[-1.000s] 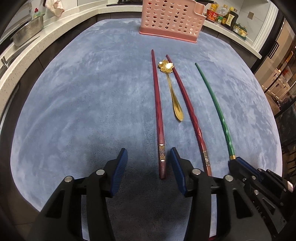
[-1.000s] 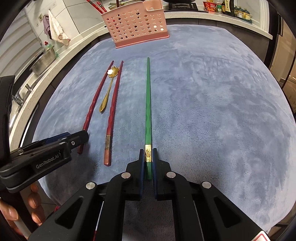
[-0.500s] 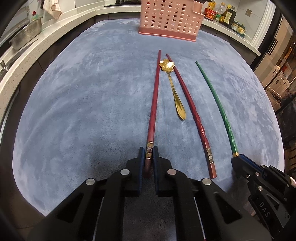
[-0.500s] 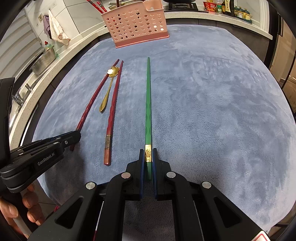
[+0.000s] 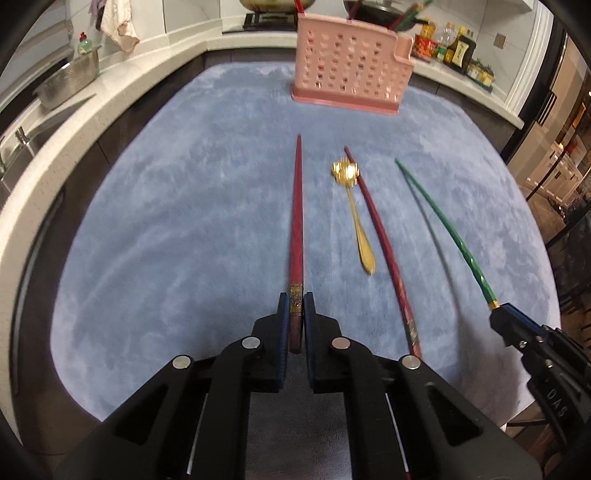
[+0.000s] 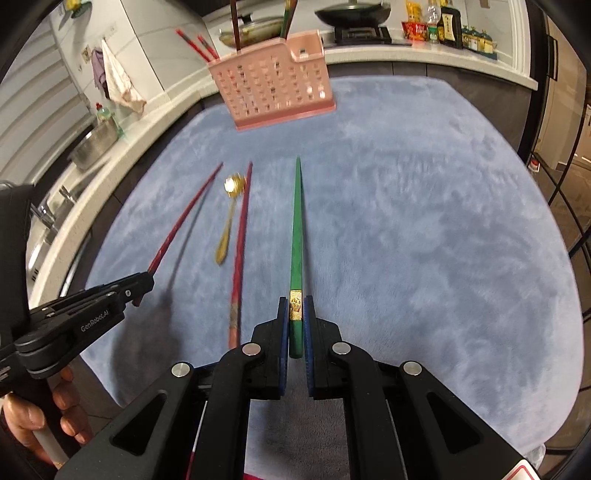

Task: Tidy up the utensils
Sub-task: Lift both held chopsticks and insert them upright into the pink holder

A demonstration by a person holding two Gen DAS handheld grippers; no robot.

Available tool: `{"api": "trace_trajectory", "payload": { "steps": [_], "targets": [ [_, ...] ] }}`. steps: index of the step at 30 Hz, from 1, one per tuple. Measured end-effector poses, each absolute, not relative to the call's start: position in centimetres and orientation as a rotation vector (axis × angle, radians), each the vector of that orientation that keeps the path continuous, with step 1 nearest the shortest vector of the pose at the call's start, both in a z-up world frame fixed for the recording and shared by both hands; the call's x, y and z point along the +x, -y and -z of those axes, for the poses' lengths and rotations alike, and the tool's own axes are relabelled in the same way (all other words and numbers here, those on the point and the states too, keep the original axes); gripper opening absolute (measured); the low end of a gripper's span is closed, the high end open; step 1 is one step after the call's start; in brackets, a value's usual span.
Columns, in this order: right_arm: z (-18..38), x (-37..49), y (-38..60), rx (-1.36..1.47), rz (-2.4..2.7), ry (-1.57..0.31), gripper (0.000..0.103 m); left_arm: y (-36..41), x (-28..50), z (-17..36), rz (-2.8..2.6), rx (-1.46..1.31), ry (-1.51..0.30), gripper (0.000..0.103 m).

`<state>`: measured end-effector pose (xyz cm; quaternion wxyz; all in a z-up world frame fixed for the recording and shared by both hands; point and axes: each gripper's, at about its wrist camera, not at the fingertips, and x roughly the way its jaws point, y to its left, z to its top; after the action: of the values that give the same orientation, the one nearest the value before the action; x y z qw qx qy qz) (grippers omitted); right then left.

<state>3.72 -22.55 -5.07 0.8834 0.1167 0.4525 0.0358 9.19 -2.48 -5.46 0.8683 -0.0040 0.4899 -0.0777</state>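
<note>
Loose utensils: two red chopsticks, one green chopstick (image 6: 295, 236), one gold spoon (image 5: 356, 214). Left gripper (image 5: 295, 314) clamps one red chopstick (image 5: 296, 218), raised; right gripper (image 6: 295, 317) clamps the green. Second red chopstick (image 5: 380, 243) lies on the blue mat (image 5: 184, 221) beside the spoon. Far pink holder (image 6: 273, 92) contains several upright sticks; exact count unclear.

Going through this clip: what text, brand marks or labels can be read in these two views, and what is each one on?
"GenRobot.AI": on the left gripper body, right wrist view.
"DAS": on the right gripper body, left wrist view; possibly only part of a word.
Condiment bottles on the counter: labels too small to read.
</note>
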Motion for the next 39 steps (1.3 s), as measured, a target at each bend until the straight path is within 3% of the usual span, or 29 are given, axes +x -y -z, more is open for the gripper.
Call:
{"api": "trace_trajectory", "payload": {
  "steps": [25,39],
  "targets": [
    [-10.9,10.9,28.3,0.304,-0.051,-0.617,0.007,-2.4,18.3,-11.0,0.117,-0.097,-0.717,0.007],
    [-19.7,19.4,28.9,0.356,-0.119,-0.435,0.007,-0.7,24.6,-22.9,0.174,-0.113,-0.496,0.007]
  ]
}}
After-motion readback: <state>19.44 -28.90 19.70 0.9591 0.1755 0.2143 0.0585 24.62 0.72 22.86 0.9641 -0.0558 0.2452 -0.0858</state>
